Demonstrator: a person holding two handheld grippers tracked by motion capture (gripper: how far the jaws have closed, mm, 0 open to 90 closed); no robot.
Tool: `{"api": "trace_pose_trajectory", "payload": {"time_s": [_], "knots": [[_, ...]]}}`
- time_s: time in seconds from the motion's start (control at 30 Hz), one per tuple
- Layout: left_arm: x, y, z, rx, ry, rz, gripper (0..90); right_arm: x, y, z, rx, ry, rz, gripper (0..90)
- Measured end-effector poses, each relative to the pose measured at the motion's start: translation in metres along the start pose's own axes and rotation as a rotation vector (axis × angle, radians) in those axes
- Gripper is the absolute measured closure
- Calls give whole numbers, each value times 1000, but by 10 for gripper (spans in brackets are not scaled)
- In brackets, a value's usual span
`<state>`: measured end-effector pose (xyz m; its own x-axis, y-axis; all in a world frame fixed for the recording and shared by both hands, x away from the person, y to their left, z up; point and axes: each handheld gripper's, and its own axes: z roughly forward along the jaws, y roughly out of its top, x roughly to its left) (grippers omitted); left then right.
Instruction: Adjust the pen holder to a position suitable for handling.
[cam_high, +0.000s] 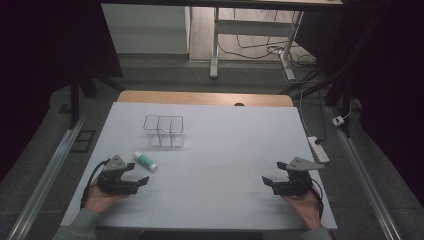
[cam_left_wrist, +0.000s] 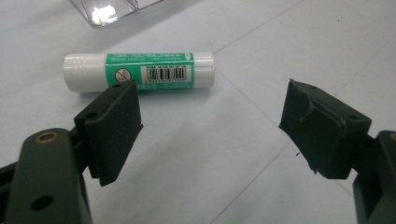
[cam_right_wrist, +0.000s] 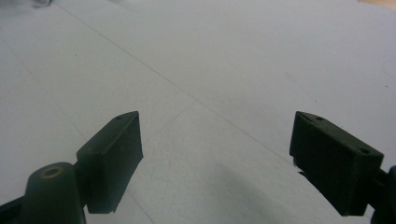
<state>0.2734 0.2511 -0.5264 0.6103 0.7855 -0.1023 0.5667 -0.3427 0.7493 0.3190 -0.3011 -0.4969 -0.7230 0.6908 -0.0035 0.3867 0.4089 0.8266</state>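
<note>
Glue stick (cam_left_wrist: 139, 71): white tube, green label with barcode, lying flat on the tabletop (cam_high: 225, 165) just ahead of the left gripper (cam_left_wrist: 210, 126)
Clear organizer (cam_high: 164, 131): divided compartments, looks empty, just beyond the stick
Left jaws: wide open, holding nothing
Right gripper (cam_right_wrist: 215, 158): jaws wide open too, bare tabletop underneath

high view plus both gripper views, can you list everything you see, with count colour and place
glue stick: one, white with a green label, lying flat on the sheet just ahead of the left tool
clear organiser box: one, see-through with dividers, beyond the glue stick
white sheet: one, covers most of the table top
wooden table: one, light brown edge showing at the far side
power strip: one, white, on the floor off the right edge
desk frame: one, pale, in the background
left tool: one, black, near left of the sheet, jaws open, nothing between them
right tool: one, black, near right, jaws open, nothing between them
</note>
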Motion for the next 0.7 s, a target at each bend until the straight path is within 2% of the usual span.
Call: {"api": "trace_pose_trajectory", "payload": {"time_s": [0.27,0.4,0.53,0.7], "knots": [[3,-1,-1,-3,-2,-10,207,-2,-1,6,31,5,18,169],[5,-1,-2,3,9,-23,209,-2,0,11,27,8,18,181],[6,-1,-4,-6,17,-36,210,-5,-1,15,51,11,22,177],[6,-1,-6,-8,23,-41,212,-5,-1,11,33,29,39,181]]}}
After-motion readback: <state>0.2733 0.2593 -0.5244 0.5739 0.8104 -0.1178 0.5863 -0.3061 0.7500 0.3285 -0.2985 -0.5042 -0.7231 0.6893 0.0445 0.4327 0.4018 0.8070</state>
